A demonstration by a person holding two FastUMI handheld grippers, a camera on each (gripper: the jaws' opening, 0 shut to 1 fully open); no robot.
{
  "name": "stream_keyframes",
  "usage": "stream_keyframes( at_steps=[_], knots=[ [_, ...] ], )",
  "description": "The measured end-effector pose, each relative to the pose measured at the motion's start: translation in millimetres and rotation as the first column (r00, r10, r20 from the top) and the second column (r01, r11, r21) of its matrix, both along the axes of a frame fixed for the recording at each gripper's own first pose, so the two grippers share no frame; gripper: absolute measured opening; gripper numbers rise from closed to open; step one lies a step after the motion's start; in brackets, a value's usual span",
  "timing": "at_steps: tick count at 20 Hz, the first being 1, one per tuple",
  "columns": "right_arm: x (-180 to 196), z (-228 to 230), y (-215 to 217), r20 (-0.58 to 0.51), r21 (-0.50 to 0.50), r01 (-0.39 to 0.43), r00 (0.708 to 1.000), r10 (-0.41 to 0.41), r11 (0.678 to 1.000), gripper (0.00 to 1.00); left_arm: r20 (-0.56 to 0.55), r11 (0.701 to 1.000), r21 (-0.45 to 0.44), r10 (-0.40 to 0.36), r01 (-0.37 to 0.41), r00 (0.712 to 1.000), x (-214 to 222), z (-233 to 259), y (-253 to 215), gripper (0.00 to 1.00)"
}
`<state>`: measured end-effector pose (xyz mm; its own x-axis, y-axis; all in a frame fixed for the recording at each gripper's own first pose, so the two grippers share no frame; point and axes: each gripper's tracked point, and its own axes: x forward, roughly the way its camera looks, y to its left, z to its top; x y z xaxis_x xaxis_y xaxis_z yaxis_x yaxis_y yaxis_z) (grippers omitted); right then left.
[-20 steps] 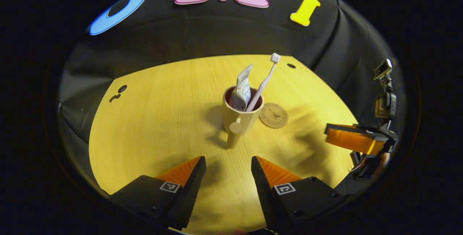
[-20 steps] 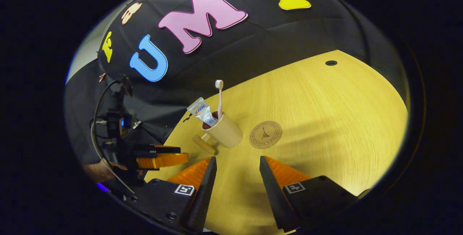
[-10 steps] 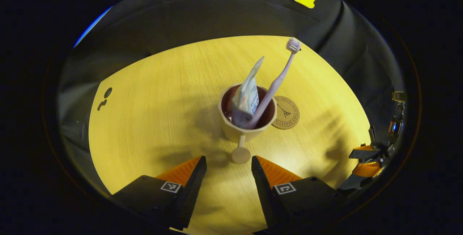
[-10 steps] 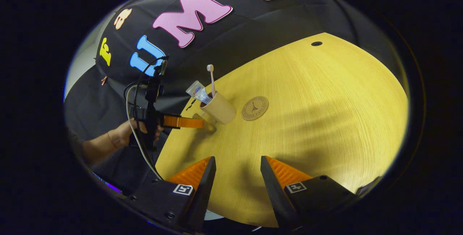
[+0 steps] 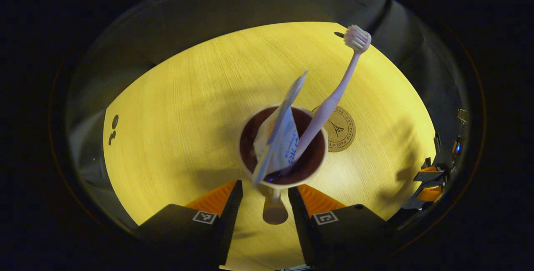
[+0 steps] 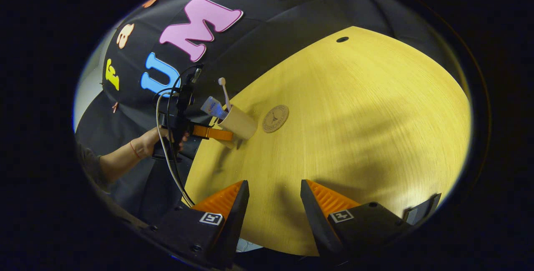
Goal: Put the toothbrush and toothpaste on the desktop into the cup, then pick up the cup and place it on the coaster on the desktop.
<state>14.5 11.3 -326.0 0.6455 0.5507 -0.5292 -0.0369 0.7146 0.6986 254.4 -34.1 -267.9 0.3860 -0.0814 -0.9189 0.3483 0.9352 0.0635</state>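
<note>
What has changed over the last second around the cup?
The left gripper has closed in on the cup, its open fingers now flanking the handle. The right gripper has drawn back, open. Toothbrush and toothpaste stay in the cup, beside the coaster.

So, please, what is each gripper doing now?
Left gripper: open, fingers either side of the cup handle.
Right gripper: open, holding nothing.

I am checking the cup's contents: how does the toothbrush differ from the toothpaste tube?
The toothbrush is a thin stick with a bristled head, while the toothpaste tube is flat and wide. The toothbrush rises far above the rim; the toothpaste tube stands lower. Both lean inside the cup.
</note>
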Motion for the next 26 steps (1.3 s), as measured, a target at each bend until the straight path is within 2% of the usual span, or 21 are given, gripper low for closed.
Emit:
stream_keyframes(
  at_steps=[1, 2, 4, 7, 8, 9, 15, 16, 17, 23, 24, 25, 26],
  knots=[
    [-1, -2, -5, -0.009, 0.006, 0.014, 1.0, -0.014, 1.0, 0.77, -0.02, 1.0, 0.003, -0.004, 0.004, 1.0, -2, -3, -2, 0.63],
    [-1, -3, -10, -0.013, 0.007, 0.024, 1.0, -0.024, 1.0, 0.77, -0.037, 1.0, 0.01, -0.004, 0.005, 0.999, -2, -6, -4, 0.51],
    [-1, -2, -14, -0.014, 0.002, 0.028, 1.0, -0.028, 1.0, 0.77, -0.057, 0.999, 0.041, 0.0, 0.002, 0.998, -3, -10, -2, 0.31],
    [-2, -3, -16, -0.012, -0.006, 0.017, 1.0, -0.017, 1.0, 0.77, -0.044, 0.999, 0.046, 0.003, -0.001, 0.999, -3, -9, -4, 0.3],
    [-2, -3, -16, -0.015, -0.004, 0.014, 1.0, -0.014, 1.0, 0.77, -0.027, 0.999, 0.033, 0.004, -0.003, 1.0, -1, -8, -5, 0.34],
    [-4, -4, -15, -0.019, 0.0, 0.012, 1.0, -0.012, 1.0, 0.77, -0.022, 1.0, 0.026, 0.003, -0.002, 1.0, -3, -9, -5, 0.28],
    [-9, -5, -13, -0.019, 0.002, 0.007, 1.0, -0.006, 1.0, 0.77, 0.061, 1.0, 0.007, 0.012, -0.013, 0.998, -1, -1, -7, 0.24],
    [-11, -5, -14, -0.022, 0.002, 0.007, 1.0, -0.007, 1.0, 0.77, 0.062, 1.0, 0.001, 0.015, -0.015, 0.998, -2, 2, -8, 0.19],
    [-11, -5, -14, -0.022, 0.002, 0.011, 1.0, -0.011, 1.0, 0.77, 0.062, 1.0, -0.001, 0.013, -0.013, 0.998, -3, 5, -9, 0.24],
    [-12, 0, -24, -0.016, 0.001, 0.041, 0.999, -0.041, 0.999, 0.77, 0.062, 0.998, -0.034, -0.045, 0.047, 0.997, -1, 18, -46, 0.24],
    [-12, 1, -27, -0.016, 0.001, 0.05, 0.999, -0.05, 0.999, 0.77, 0.061, 0.997, -0.029, -0.064, 0.065, 0.996, 0, 17, -53, 0.29],
    [-12, 0, -29, -0.019, 0.001, 0.057, 0.998, -0.057, 0.998, 0.77, 0.059, 0.996, -0.022, -0.087, 0.089, 0.994, 2, 17, -62, 0.24],
    [-13, 0, -31, -0.021, 0.0, 0.065, 0.998, -0.065, 0.998, 0.77, 0.057, 0.994, -0.02, -0.102, 0.104, 0.993, 3, 15, -67, 0.24]
  ],
)
